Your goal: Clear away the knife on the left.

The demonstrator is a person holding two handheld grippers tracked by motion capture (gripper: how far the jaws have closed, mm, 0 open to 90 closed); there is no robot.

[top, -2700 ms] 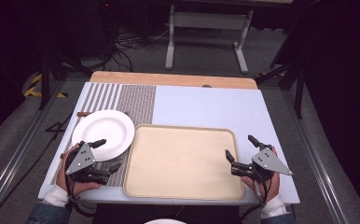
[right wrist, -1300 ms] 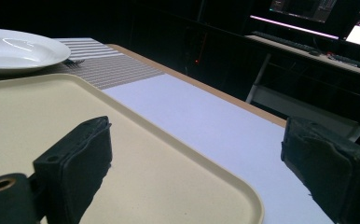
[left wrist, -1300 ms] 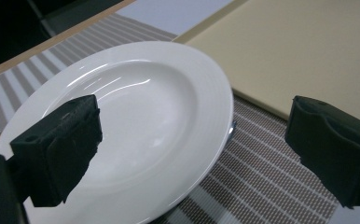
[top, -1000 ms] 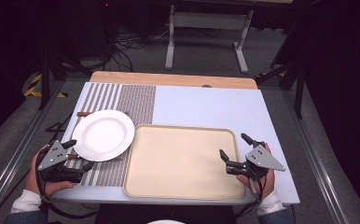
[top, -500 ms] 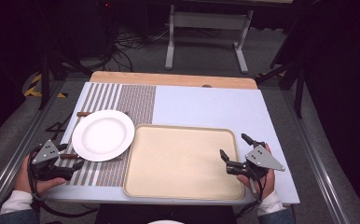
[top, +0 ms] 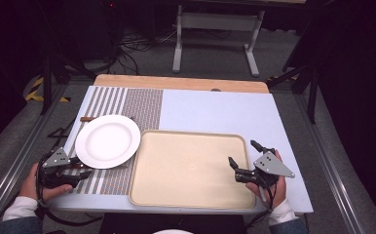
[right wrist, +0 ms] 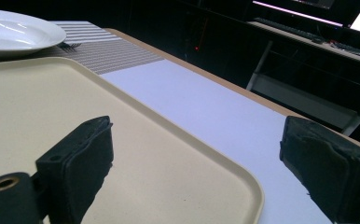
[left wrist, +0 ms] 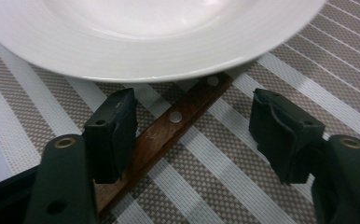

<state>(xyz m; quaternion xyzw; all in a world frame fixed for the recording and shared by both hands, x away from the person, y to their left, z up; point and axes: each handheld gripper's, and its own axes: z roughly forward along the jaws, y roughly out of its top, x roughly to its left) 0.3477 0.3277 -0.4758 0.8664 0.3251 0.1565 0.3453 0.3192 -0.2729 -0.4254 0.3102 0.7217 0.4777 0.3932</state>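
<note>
now left gripper wide astride wooden knife handle under white plate; right gripper wide over beige tray rim.

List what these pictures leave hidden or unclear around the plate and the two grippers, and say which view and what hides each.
- Wooden handle: its far end runs under the white plate in the left gripper view, so the kind of utensil cannot be told.
- Left gripper: jaws open astride the handle; contact on the left jaw unclear.
- Dark tines by the plate in the right gripper view: too small to identify.
- Right gripper: height above the tray unclear in the high view.
</note>
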